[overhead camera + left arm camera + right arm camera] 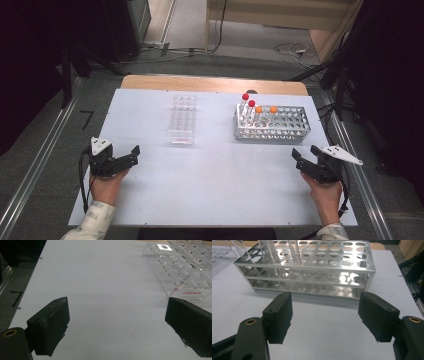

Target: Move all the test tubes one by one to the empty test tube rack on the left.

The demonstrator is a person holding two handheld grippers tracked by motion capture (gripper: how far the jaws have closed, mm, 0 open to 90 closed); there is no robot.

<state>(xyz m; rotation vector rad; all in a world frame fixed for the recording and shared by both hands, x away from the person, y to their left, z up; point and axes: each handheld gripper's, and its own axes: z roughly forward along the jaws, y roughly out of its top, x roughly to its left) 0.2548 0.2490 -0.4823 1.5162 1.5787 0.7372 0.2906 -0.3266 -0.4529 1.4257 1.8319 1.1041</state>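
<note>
Atop metal rack [272, 123]: capped tubes [258, 110]

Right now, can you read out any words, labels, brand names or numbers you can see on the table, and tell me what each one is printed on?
"Labshark", as best it reads: small red lettering, somewhat blurred, on the near end wall of the clear acrylic tube rack.
Shiny perforated metal tube rack: no lettering to be seen.
Red-capped and orange-capped tubes: too small to tell whether they carry markings.
White table top: no print.
</note>
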